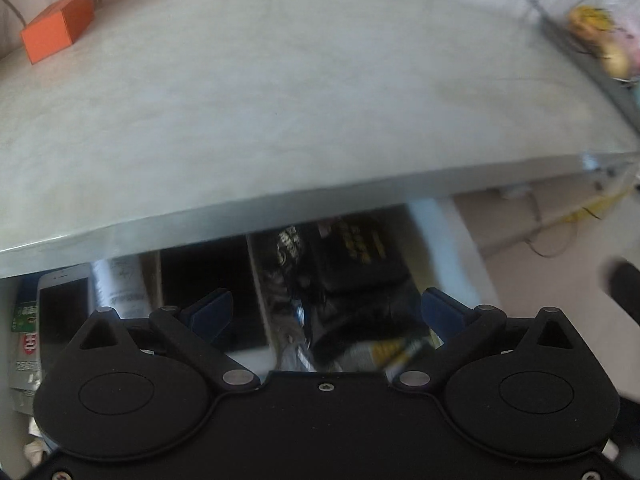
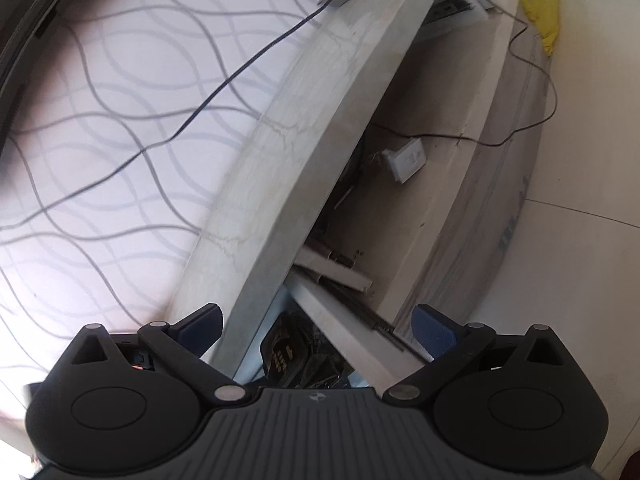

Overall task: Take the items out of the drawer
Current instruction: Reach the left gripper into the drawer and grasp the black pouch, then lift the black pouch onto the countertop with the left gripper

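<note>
Both grippers stand spread and empty: the left gripper and right gripper hover over the open white drawer below the pale marbled stone countertop. Inside lie one white smartphone and one black box with gold lettering. One orange cardboard box sits on the countertop's far left corner; wavy-lined wallpaper rises behind.

Orange box on pale grey tabletop — white wall w/ grey wavy lines; yellow cloth.
</note>
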A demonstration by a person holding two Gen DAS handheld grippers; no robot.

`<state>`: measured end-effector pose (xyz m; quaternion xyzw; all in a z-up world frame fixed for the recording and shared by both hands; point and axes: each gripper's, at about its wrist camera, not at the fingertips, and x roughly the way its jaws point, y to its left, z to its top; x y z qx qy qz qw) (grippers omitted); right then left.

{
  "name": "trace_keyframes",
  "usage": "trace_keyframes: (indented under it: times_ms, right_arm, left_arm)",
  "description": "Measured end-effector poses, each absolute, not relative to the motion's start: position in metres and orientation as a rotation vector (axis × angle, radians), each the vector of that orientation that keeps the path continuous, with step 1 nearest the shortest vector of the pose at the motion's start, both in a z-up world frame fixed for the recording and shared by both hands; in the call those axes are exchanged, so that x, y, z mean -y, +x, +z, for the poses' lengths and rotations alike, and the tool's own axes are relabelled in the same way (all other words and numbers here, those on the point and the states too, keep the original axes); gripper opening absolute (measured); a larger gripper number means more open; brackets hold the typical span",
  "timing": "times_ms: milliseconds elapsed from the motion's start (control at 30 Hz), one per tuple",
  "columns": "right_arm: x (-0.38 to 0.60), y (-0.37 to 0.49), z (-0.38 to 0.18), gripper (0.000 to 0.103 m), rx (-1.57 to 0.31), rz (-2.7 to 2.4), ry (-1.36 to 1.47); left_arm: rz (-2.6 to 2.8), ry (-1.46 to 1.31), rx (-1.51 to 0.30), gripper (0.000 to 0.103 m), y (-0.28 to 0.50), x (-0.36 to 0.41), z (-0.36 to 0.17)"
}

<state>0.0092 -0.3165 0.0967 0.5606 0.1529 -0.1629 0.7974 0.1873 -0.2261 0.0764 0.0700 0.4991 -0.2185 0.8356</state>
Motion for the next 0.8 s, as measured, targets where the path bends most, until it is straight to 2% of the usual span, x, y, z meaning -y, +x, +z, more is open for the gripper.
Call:
trace_keyframes:
  times_ms: [233, 433, 467, 533, 567, 667, 800]
  right_arm:
    - [0.327, 0.005, 0.089, 0.103, -0.328, -0.348, 1.258]
    - [0.335, 0.004, 0.081, 0.103, -0.335, -0.352, 1.285]
    - [0.336, 0.004, 0.079, 0.103, -0.338, -0.354, 1.290]
    - [0.338, 0.004, 0.077, 0.103, -0.341, -0.356, 1.300]
    - [0.339, 0.004, 0.076, 0.103, -0.343, -0.356, 1.303]
    - [0.339, 0.004, 0.074, 0.103, -0.347, -0.351, 1.307]
    - [0.340, 0.003, 0.073, 0.103, -0.342, -0.356, 1.308]
  left_arm:
    - [-0.407, 0.252, -1.050, 0.102, 0.204, 0.267, 0.058]
    - [-0.326, 0.310, -1.106, 0.096, 0.216, 0.270, 0.038]
    - [-0.326, 0.311, -1.100, 0.093, 0.217, 0.268, 0.038]
    - [-0.337, 0.298, -1.089, 0.071, 0.216, 0.265, 0.041]
    - [-0.349, 0.286, -1.095, 0.068, 0.216, 0.263, 0.042]
    - [-0.371, 0.278, -1.092, 0.062, 0.216, 0.258, 0.045]
    - [-0.418, 0.245, -1.110, 0.061, 0.210, 0.237, 0.055]
